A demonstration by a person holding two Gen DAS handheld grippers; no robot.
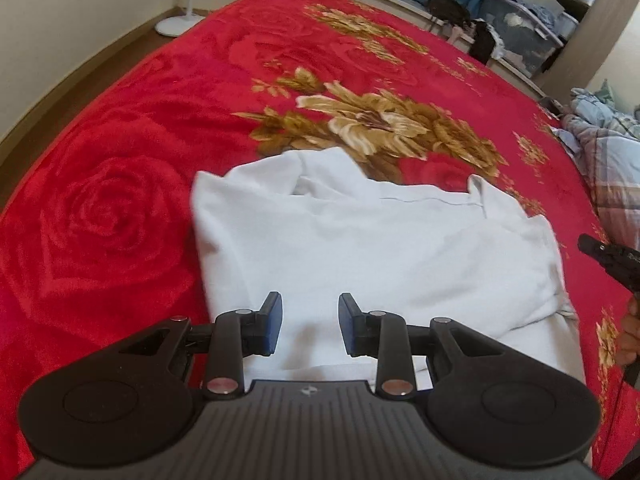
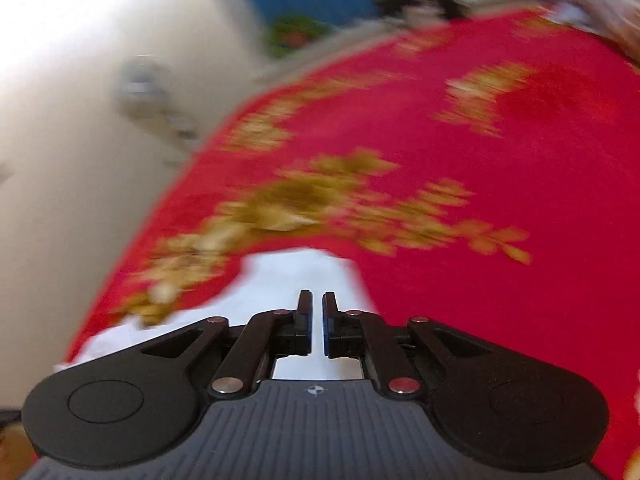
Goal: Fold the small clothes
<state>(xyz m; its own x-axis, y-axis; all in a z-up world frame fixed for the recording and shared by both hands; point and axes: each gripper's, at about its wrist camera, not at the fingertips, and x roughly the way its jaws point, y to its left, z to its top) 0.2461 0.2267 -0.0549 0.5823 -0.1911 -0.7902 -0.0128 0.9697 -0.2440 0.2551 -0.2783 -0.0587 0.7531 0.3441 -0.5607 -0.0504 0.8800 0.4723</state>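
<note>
A white collared shirt [image 1: 376, 240] lies partly folded on the red flowered blanket [image 1: 120, 200]. My left gripper [image 1: 310, 326] is open and empty, hovering just above the shirt's near edge. My right gripper [image 2: 317, 324] has its jaws nearly closed with a narrow gap; white cloth [image 2: 300, 280] shows under and beyond the fingers, but the blurred view does not show whether they pinch it. The right gripper's tip [image 1: 600, 252] shows at the right edge of the left wrist view, beside the shirt.
The red blanket [image 2: 480, 300] covers the whole bed. A plaid quilt [image 1: 608, 160] lies at the bed's right side. Storage bins [image 1: 528, 32] and dark bags stand behind the bed. A white fan base [image 1: 178, 22] stands on the floor at far left.
</note>
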